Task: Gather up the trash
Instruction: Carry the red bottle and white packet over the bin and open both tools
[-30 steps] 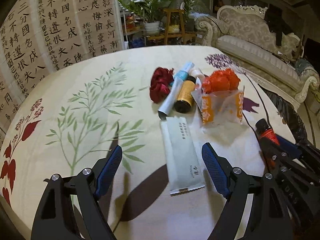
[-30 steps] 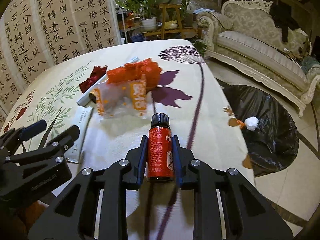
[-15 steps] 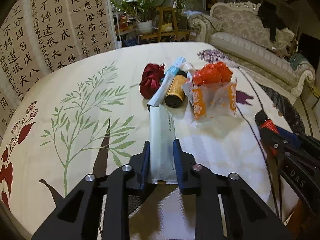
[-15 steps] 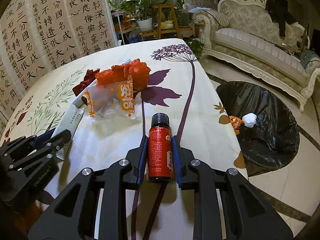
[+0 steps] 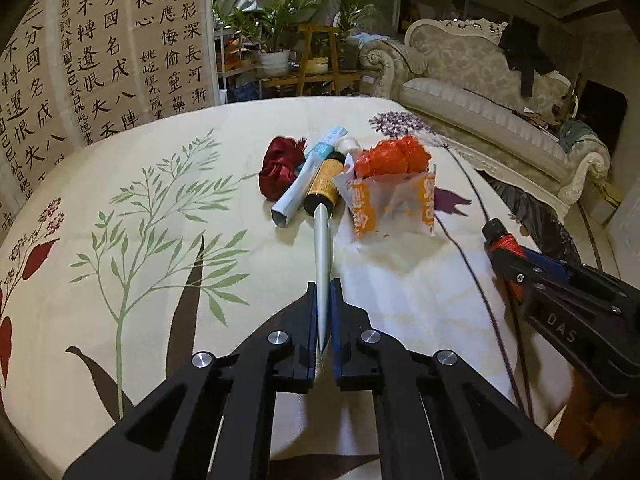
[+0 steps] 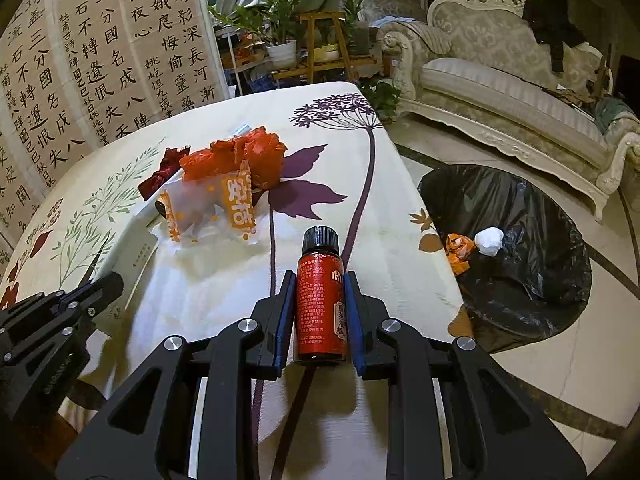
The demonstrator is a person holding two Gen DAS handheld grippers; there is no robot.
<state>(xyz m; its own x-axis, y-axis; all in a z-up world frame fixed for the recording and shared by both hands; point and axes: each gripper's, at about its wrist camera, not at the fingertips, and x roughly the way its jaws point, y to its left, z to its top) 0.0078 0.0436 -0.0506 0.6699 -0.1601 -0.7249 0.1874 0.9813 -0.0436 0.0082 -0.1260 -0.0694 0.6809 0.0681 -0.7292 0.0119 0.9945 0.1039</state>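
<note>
My left gripper (image 5: pixel 323 292) is shut on a pale green flat sachet (image 5: pixel 322 248), held edge-on above the table. My right gripper (image 6: pixel 316 280) is shut on a small red bottle (image 6: pixel 320 300) with a black cap, near the table's right edge; it also shows in the left wrist view (image 5: pixel 505 245). A pile of trash lies mid-table: a dark red wrapper (image 5: pixel 279 168), a blue-white tube (image 5: pixel 308 176), a yellow-labelled bottle (image 5: pixel 325 186), an orange crumpled bag (image 5: pixel 390 157) and a clear orange-printed bag (image 5: pixel 390 204).
A black trash bag (image 6: pixel 516 240) stands open on the floor right of the table, holding a white ball (image 6: pixel 489 241) and orange scrap (image 6: pixel 458 250). The floral tablecloth (image 5: pixel 140 240) covers the table. A sofa (image 6: pixel 512 92), plants and a calligraphy screen (image 5: pixel 92 56) stand behind.
My left gripper closed on the sachet and lifted it, turning it edge-on. My right gripper, still holding the red bottle, moved toward the table's right edge and the trash bag.
</note>
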